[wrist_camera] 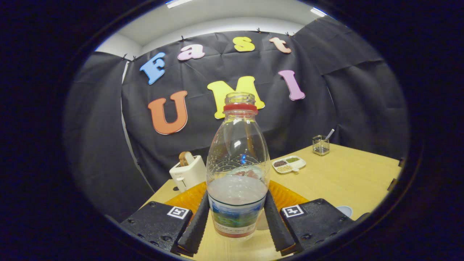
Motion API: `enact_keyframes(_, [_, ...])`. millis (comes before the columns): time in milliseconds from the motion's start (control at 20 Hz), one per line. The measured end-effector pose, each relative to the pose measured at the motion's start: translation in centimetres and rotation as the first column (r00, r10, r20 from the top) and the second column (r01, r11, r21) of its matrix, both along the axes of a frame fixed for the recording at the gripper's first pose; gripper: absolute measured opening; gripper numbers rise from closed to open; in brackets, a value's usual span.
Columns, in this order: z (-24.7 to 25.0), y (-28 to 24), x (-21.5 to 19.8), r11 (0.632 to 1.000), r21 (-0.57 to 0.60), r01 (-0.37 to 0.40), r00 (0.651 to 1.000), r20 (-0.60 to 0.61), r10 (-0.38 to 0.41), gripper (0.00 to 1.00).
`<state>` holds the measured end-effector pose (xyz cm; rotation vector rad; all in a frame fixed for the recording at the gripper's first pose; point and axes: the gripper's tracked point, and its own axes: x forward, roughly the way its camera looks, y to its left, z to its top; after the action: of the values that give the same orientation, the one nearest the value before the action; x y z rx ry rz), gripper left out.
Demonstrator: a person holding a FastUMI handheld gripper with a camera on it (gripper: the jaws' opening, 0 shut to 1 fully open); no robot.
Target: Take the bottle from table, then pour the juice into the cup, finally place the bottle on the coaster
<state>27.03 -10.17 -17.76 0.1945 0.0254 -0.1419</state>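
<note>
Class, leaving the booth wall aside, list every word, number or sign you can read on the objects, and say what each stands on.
Label on the bottle, which both fingers of the gripper press: print too small and blurred to read.
Square markers on the gripper: black-and-white patterns, no words.
Toaster and sectioned dish: no text visible.

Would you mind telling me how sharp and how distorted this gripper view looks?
Gripper view: the bottle between the tongs is sharp, with small glints on its clear plastic; fisheye bends the table edge and wall; toaster and snack tray stay legible; lighting is even.
</note>
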Motion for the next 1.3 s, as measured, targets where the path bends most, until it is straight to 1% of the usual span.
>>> enact_keyframes(200, [-1.7, -1.3, 1.6, 0.991, -0.128, 0.029, 0.999, -0.024, -0.033, 0.79])
enact_keyframes(350, [-3.0, -1.5, 3.2, 0.982, -0.188, 0.025, 0.999, -0.019, -0.029, 0.79])
enact_keyframes(450, [-4.8, -2.3, 4.2, 0.975, -0.220, 0.038, 0.999, -0.028, -0.046, 0.79])
enact_keyframes(550, [-6.4, -2.8, 5.4, 0.973, -0.229, 0.037, 0.998, -0.031, -0.045, 0.79])
enact_keyframes(650, [-8.3, -3.9, 6.4, 0.971, -0.232, 0.050, 0.996, -0.055, -0.065, 0.80])
enact_keyframes(800, [-9.9, -4.7, 7.6, 0.973, -0.223, 0.055, 0.996, -0.061, -0.070, 0.80])
enact_keyframes(900, [-10.6, -4.9, 8.3, 0.972, -0.228, 0.064, 0.995, -0.060, -0.079, 0.80])
enact_keyframes(1100, [-12.2, -4.6, 9.3, 0.967, -0.253, 0.041, 0.995, -0.076, -0.062, 0.80])
enact_keyframes(1150, [-12.0, -4.6, 9.4, 0.963, -0.266, 0.045, 0.996, -0.058, -0.062, 0.81])
enact_keyframes(1250, [-12.2, -5.3, 9.2, 0.955, -0.290, 0.069, 0.993, -0.071, -0.093, 0.83])
enact_keyframes(1300, [-12.6, -5.5, 9.1, 0.955, -0.290, 0.068, 0.992, -0.082, -0.096, 0.84])
